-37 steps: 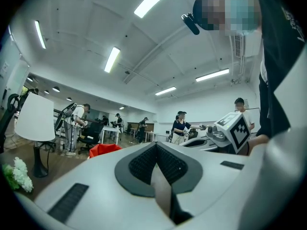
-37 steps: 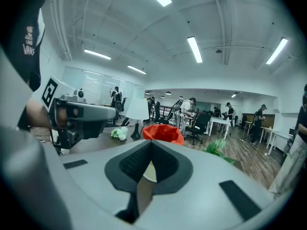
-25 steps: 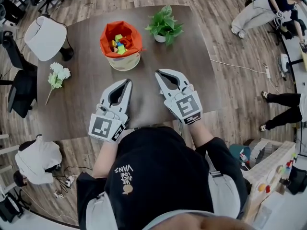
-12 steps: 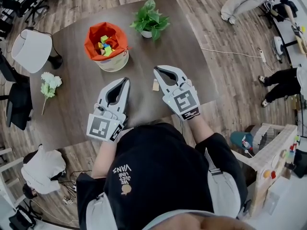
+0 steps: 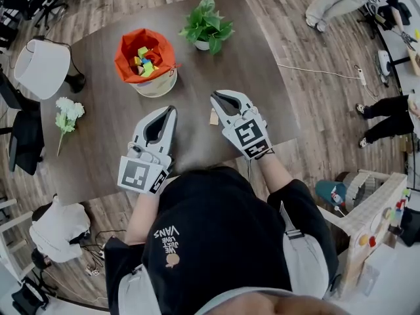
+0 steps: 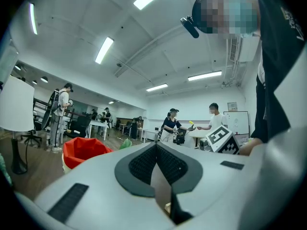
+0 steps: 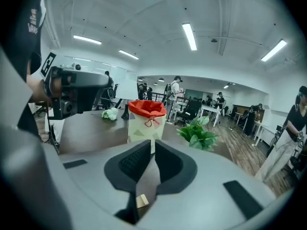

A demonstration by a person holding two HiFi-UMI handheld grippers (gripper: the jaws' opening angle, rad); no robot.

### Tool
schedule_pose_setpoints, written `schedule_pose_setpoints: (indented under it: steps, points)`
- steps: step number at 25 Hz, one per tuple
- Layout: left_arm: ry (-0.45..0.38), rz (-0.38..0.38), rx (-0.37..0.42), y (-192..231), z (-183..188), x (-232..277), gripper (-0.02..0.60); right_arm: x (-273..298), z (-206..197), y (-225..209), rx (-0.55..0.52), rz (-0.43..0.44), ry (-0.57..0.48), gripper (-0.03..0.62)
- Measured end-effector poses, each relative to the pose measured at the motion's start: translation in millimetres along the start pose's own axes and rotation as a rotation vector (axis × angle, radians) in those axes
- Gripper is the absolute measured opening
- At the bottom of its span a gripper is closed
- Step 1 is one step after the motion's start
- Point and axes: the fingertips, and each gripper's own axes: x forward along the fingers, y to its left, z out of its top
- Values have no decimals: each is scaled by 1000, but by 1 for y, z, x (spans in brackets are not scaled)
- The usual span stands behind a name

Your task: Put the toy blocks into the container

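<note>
The container (image 5: 146, 63) is a cream bag with an orange lining that stands at the back of the dark table (image 5: 105, 120), with several coloured toy blocks (image 5: 144, 60) inside. A small tan block (image 5: 213, 117) lies on the table, just left of my right gripper (image 5: 214, 97). That gripper is shut and holds nothing; in the right gripper view the tan block (image 7: 141, 201) shows beneath its closed jaws. My left gripper (image 5: 173, 109) hovers left of the block, shut and empty. The container (image 7: 146, 123) stands straight ahead of the right gripper (image 7: 153, 145).
A potted green plant (image 5: 207, 25) stands right of the container. A white lamp (image 5: 42, 67) and a white flower (image 5: 65, 113) are at the table's left. People stand and sit around the room beyond the table.
My right gripper has sunk toward the table. The small tan block, unseen a second ago, now shows beside it. The left gripper has hardly moved.
</note>
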Motion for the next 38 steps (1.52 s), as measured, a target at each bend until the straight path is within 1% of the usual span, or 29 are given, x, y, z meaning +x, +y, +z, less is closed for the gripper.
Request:
schedule_pose_setpoints:
  steps: [3, 4, 5, 6, 9, 12, 15, 20, 24, 38]
  points:
    - [4, 5, -1, 2, 0, 1, 11, 6, -9, 2, 22, 27, 21, 22]
    - [4, 6, -1, 2, 0, 2, 11, 9, -14, 3, 27, 39, 35, 52]
    - [4, 7, -2, 3, 0, 2, 11, 11, -19, 5, 29, 54, 53, 134]
    - [5, 8, -3, 4, 0, 3, 11, 13, -24, 7, 28, 67, 72, 163]
    - [7, 10, -4, 5, 0, 3, 11, 16, -36, 13, 24, 93, 111, 182]
    - [9, 7, -6, 6, -2, 5, 11, 19, -46, 17, 21, 120, 139, 217]
    - [10, 4, -7, 7, -3, 5, 11, 22, -56, 25, -4, 164, 181, 247]
    - [10, 1, -12, 8, -4, 6, 11, 25, -76, 30, -47, 217, 287, 274]
    - [11, 3, -13, 9, -4, 4, 11, 26, -93, 42, -97, 302, 371, 306]
    - [22, 28, -13, 13, -7, -5, 11, 41, -155, 58, -191, 462, 601, 321]
